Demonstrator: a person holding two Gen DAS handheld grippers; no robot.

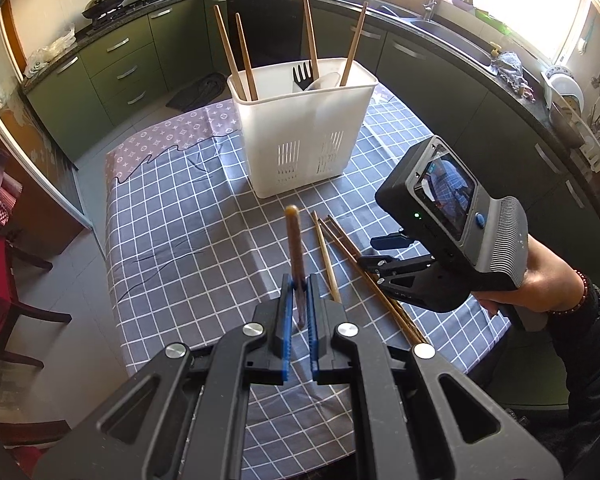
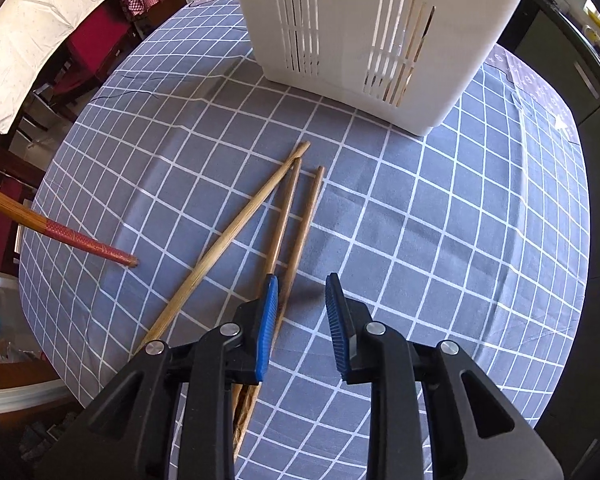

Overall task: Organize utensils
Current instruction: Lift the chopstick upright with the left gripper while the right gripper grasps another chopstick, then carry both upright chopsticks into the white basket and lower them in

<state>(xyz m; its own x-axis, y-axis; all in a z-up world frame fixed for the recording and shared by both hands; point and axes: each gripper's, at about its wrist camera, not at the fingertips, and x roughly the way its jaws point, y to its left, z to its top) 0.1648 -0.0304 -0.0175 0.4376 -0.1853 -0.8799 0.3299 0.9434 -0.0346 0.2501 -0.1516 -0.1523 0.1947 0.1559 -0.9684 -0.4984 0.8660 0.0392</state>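
mid-task: sorting loose chopsticks into the white utensil holder (image 1: 300, 128), standing toward the far edge of the checked-cloth surface (image 1: 180, 220), already loaded with four upright chopsticks plus a black fork and a white spoon. three loose chopsticks (image 2: 292, 216) lying fanned near the middle of the surface, tips toward the holder, butt ends crossing toward the near edge. one more chopstick (image 1: 296, 264) pinched in the left gripper (image 1: 299, 308), fingers pressed together on it, its end poking up toward the holder. right gripper (image 2: 302, 296) aimed steeply down over the loose three, fingers (image 2: 270, 320) spread partway, nothing between them; blue pad of one finger just over the rightmost sticks, contact not clear. next move probably: shifting right gripper sideways so one stick sits between the fingers, then closing; sticks lie close together, so risk of catching two. left gripper tilted down, held over the near half of the surface; right hand (image 1: 540, 280) gripping its handle from the right edge.
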